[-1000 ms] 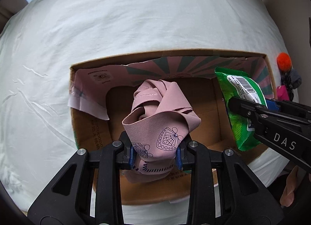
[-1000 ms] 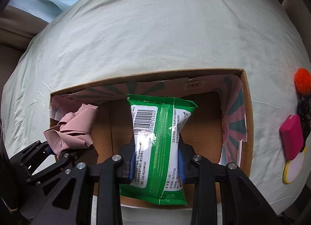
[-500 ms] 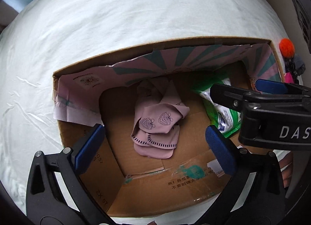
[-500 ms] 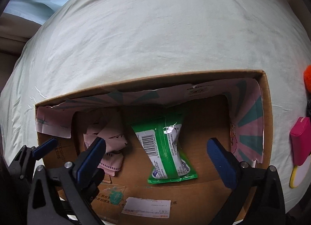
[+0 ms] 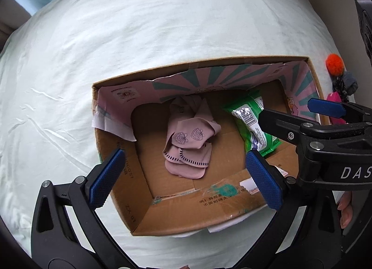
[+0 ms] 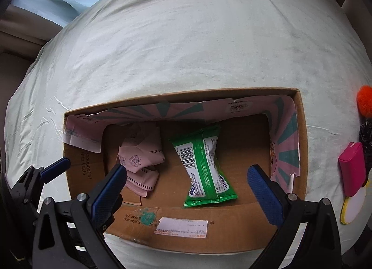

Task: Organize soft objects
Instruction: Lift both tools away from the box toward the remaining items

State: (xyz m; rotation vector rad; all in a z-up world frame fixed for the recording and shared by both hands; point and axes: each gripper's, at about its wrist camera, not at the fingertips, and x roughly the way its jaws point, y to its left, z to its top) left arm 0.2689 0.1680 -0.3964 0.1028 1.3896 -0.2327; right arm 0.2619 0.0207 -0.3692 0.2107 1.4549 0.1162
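Both tools hang spread wide over the cardboard box (image 6: 181, 224), left gripper (image 5: 186, 178) and right gripper (image 6: 187, 186) pinching nothing. Pink cloth (image 5: 189, 143) and green wipes pack (image 6: 204, 166) lie on its floor, apart. Beyond, pink pouch (image 6: 352, 169) and orange pompom (image 6: 365, 104) wait on the sheet: lift straight clear, then reach over.

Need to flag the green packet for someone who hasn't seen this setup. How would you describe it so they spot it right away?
On the pale bedsheet sits an open cardboard box lined with pink and teal paper. On its floor lie two things, apart: a crumpled pink cloth and, toward the pompom side, the green packet. It alone is glossy plastic, pinched at the middle, with a white barcode label.
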